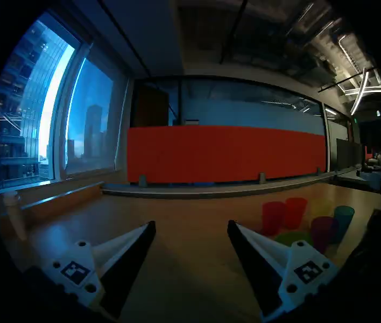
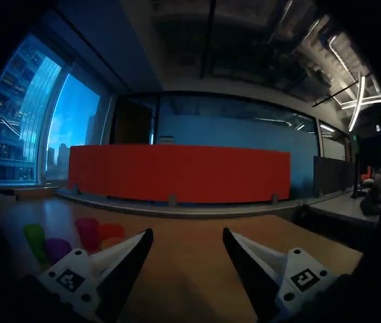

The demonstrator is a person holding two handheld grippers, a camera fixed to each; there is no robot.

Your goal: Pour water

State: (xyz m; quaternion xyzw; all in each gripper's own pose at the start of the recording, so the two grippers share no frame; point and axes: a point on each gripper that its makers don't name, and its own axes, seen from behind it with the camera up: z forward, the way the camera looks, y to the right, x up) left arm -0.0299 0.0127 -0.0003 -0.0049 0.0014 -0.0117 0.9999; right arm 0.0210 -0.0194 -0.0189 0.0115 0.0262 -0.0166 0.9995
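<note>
A: Left gripper view first. What is the left gripper [image 1: 190, 223] doing?

B: Its fingers are spread wide with nothing between them, only bare table [image 1: 190, 280]. I'd guess it is held low and level above the wood, ready to reach for something.

A: And the things for pouring?

B: The coloured cups [image 1: 296, 211] stand bunched together on the table at about 4 o'clock, just past the right finger. Two are red, with yellow, teal, purple and green beside them. They look like translucent plastic. The light is too dim to tell whether any holds water.

A: Any bottle?

B: A pale upright object [image 1: 14, 212] stands at 9 o'clock, but it is too dark to name.

A: Now the right gripper view.

B: The right gripper [image 2: 187, 231] is likewise gaping and empty. Here the coloured cups [image 2: 88, 232] lie at 8 o'clock, partly behind its left finger, so they probably sit between the two grippers, where either could reach them.
</note>
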